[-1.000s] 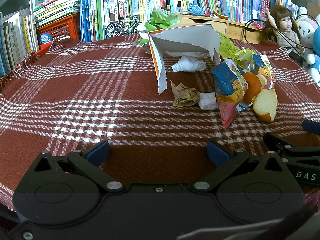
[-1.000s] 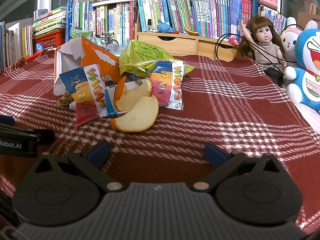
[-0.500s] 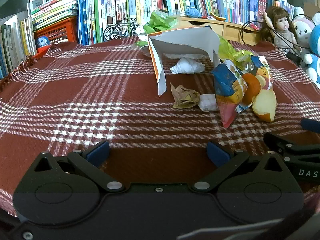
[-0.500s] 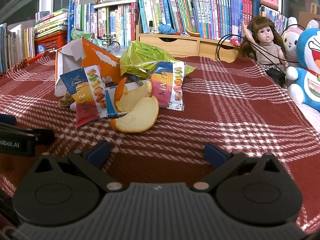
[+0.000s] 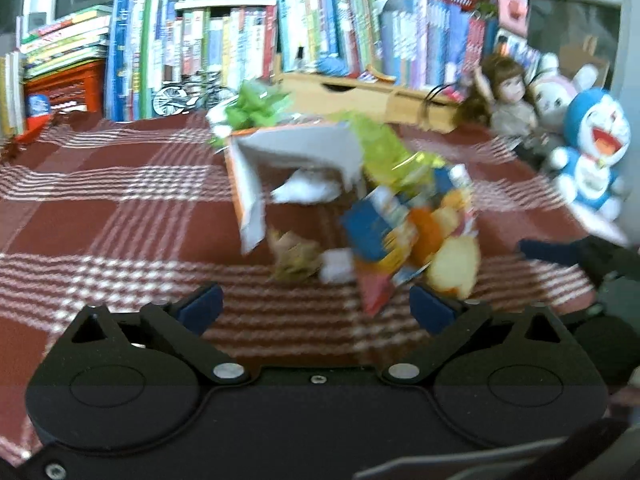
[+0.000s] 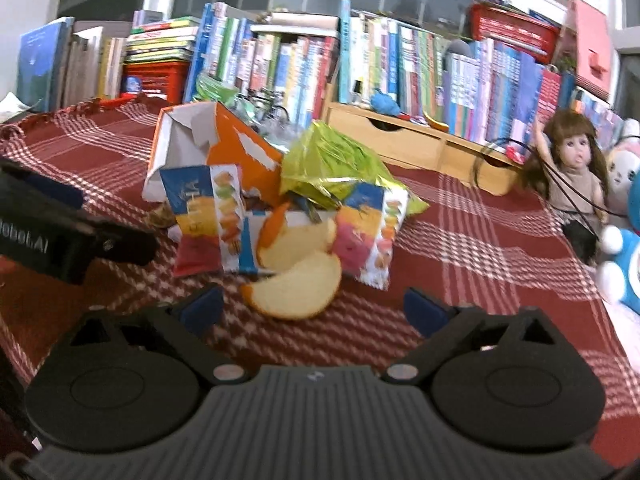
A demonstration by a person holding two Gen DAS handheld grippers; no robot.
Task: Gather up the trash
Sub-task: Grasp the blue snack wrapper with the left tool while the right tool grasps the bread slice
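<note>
Trash sits in one heap at the middle of the plaid-covered surface [image 6: 472,216], just ahead of both tools. Your right tool [image 6: 316,307] is released, jaws spread wide, with the nearest peel wedge [image 6: 296,292] lying between and just beyond its tips. Your left tool [image 5: 316,306] is likewise released and holds nothing; its view is blurred, so fine detail there cannot be read.

Handling, judged from appearance:
- Peel wedge: light, fairly stiff, curved, probably damp on the pith side. Close across its narrow thickness near the middle; an end grip may let it pivot out.
- Snack wrappers [image 6: 208,216]: near weightless, thin, slick film that folds flat under pressure. Pinch a crimped edge or a standing crease rather than the flat face.
- Torn orange carton [image 6: 224,148]: light, semi-rigid board standing open at the far left of the heap. Take one wall edge; expect it to flex and swing.
- Green foil bag [image 6: 340,164]: crinkly, springy, bulky. Grip a bunched fold.
- Crumpled brown paper [image 5: 296,258] and white tissue [image 5: 312,190]: soft, compressible, easily held anywhere.

The items overlap, so lifting a lower piece is likely to drag its neighbours. No bin or bag for the collected trash shows in either view
</note>
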